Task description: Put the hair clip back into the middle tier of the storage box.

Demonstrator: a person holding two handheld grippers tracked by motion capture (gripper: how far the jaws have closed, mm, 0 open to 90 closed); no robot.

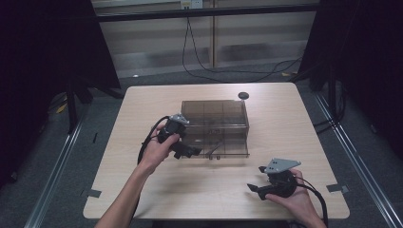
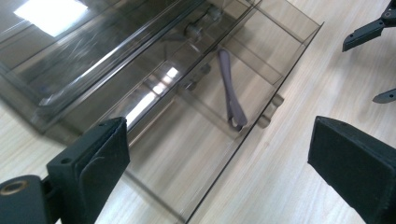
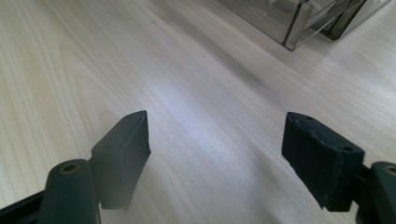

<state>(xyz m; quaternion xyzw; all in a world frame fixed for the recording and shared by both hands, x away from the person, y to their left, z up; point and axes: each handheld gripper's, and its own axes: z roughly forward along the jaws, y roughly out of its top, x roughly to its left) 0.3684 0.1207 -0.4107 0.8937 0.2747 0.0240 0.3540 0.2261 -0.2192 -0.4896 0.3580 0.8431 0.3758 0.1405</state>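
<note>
A purple strip (image 2: 231, 88) lies in the open drawer (image 2: 205, 140) of a clear box (image 1: 216, 124), lengthwise just ahead of the left gripper (image 1: 187, 151), jaws spread empty. The right gripper (image 1: 256, 179), also spread, sits farther away.

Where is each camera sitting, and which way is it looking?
High view: above the person's side, looking forward and down on the table; both forearms, left gripper, right gripper.
Left gripper view: on the left gripper, open jaws toward the clear drawer box holding a purple strip.
Right gripper view: on the right gripper, open over bare wood.
Shared: all see the box.
</note>
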